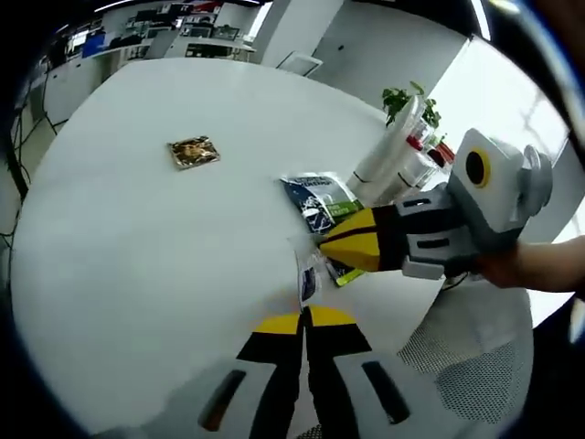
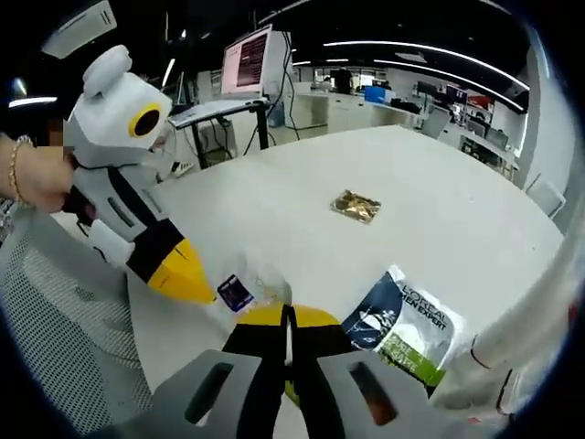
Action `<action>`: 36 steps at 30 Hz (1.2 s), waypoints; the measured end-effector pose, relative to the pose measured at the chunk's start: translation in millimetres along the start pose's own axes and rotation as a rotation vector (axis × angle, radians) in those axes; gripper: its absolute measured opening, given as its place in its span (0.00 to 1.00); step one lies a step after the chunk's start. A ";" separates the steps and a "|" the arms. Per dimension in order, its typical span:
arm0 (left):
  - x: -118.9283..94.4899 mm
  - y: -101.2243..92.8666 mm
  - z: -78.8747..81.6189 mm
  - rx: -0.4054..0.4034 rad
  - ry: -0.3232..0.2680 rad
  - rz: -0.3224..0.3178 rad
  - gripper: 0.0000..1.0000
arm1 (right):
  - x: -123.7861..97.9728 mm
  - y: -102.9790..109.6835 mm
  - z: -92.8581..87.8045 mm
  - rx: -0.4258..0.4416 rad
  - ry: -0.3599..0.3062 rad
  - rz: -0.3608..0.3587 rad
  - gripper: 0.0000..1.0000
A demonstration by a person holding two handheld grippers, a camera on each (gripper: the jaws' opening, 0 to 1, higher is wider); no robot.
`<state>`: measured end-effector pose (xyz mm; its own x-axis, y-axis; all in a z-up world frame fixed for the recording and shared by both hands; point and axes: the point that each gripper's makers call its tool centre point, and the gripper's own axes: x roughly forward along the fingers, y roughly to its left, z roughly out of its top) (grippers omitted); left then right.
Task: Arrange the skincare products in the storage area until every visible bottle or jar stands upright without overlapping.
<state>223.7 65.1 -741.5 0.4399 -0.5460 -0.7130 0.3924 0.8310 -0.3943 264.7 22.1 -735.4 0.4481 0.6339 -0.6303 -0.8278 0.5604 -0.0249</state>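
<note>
Both grippers, left gripper [image 1: 306, 320] and right gripper [image 2: 287, 315], have jaws together, pinching a thin clear sachet [image 2: 245, 291] at 12 o'clock; it seems light, floppy, slippery, so grip its edge.

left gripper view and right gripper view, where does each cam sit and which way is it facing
Left gripper view: rides the left gripper, looking across the white table at a small clear sachet; a hand shows at right.
Right gripper view: rides the right gripper, facing the table toward a monitor; a hand shows at left.
Shared: sachet, blue-green packet, gold packet, and each other's gripper.
</note>
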 end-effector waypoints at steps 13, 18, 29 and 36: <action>16.9 11.7 5.8 -0.009 0.007 -0.010 0.01 | 22.6 -13.0 -9.5 -0.065 0.061 -0.041 0.01; 24.7 15.8 6.8 0.041 0.019 -0.012 0.02 | 28.7 -13.8 -13.1 -0.136 0.083 -0.045 0.02; 24.2 21.5 7.6 0.181 0.026 0.000 0.04 | 29.9 -14.8 -12.2 -0.202 0.080 -0.057 0.02; 15.3 13.9 23.8 0.409 0.000 0.014 0.14 | 31.0 -13.1 -11.4 -0.221 0.077 -0.049 0.01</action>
<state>255.2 65.7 -744.1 0.4474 -0.5351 -0.7165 0.6755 0.7273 -0.1214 285.6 28.3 -763.5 0.4692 0.5618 -0.6813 -0.8634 0.4539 -0.2204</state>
